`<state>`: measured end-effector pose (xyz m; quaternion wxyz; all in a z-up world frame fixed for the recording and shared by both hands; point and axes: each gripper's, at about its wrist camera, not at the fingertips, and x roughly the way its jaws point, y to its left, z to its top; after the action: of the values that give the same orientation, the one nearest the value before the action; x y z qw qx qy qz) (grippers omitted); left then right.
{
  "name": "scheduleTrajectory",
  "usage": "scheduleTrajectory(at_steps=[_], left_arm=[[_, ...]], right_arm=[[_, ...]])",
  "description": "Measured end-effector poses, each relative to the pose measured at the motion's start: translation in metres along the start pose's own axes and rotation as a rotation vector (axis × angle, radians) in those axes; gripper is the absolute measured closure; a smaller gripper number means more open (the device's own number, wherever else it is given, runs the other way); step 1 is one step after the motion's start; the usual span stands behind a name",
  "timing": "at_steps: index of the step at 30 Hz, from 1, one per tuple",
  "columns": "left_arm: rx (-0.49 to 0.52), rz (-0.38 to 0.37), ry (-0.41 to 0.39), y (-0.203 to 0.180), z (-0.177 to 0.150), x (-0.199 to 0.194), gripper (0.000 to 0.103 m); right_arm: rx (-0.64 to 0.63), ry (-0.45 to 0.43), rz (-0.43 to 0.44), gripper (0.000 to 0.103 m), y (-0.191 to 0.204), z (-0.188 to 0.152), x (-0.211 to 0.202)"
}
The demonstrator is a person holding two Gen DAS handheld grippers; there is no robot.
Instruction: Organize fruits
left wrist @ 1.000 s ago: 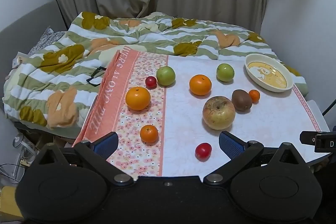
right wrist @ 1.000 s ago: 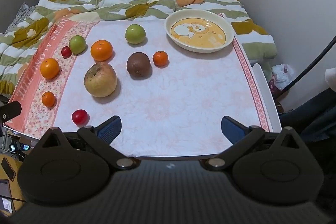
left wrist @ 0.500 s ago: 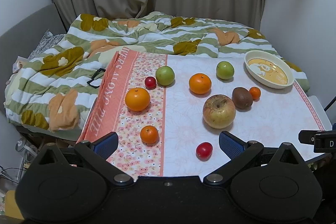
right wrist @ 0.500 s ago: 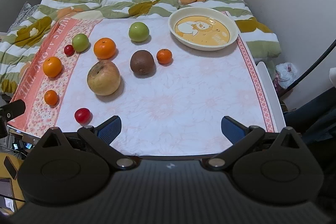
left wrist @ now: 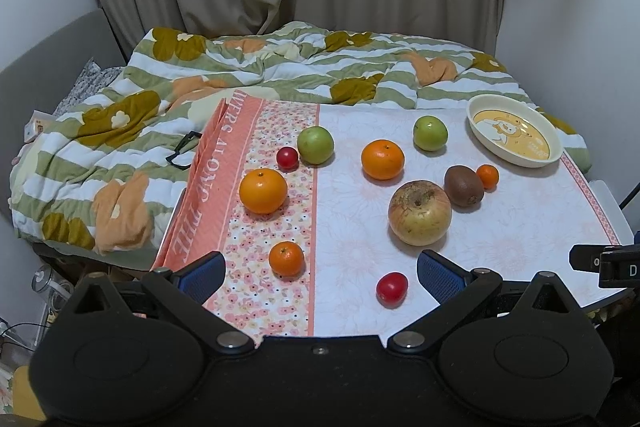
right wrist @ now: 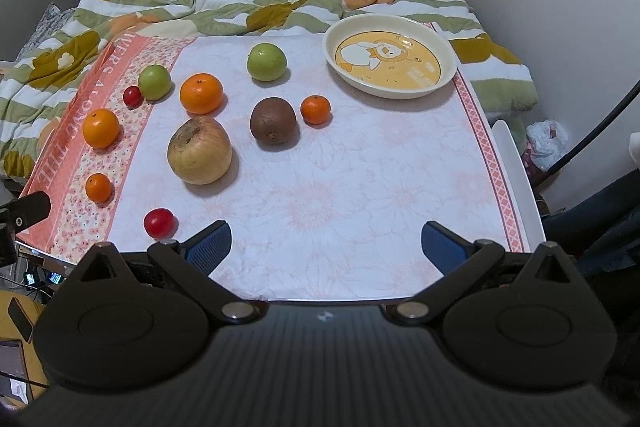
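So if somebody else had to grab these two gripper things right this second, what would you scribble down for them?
Left gripper: open, holding nothing, at the near edge of the table.
Right gripper: open, holding nothing, also at the near edge.
Plate: far right corner, nothing in it.
Fruit, all loose on the tablecloth: big apple, kiwi, two green apples, two oranges, two small mandarins, two small red fruits.
Done: nothing sorted yet.
Left: gather all ten fruits, probably onto the plate.
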<state>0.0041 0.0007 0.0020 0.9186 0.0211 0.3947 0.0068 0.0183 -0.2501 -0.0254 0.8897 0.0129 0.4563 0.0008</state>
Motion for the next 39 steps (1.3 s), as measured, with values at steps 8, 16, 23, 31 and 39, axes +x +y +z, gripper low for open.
scheduleTrajectory(at_steps=[8, 16, 23, 31, 39], left_arm=[[0.006, 0.004, 0.000, 0.0006, 0.0026, 0.0001, 0.000], [0.008, 0.008, 0.003, 0.0014, 0.0047, 0.0005, 0.000], [0.009, 0.010, 0.000, 0.0023, 0.0043, 0.0015, 0.000], [0.010, 0.014, -0.001, 0.0031, 0.0037, 0.0025, 0.000], [0.009, 0.014, -0.001, 0.0024, 0.0035, 0.0024, 0.000]], right_arm=[[-0.002, 0.002, 0.002, 0.000, -0.0005, 0.0004, 0.0013], [-0.008, 0.006, 0.001, 0.000, 0.0034, 0.0014, 0.0034], [-0.009, 0.005, 0.001, 0.000, 0.0041, 0.0010, 0.0034], [-0.007, 0.006, 0.002, 0.000, 0.0037, 0.0016, 0.0036], [-0.008, 0.007, 0.002, 0.000, 0.0040, 0.0017, 0.0041]])
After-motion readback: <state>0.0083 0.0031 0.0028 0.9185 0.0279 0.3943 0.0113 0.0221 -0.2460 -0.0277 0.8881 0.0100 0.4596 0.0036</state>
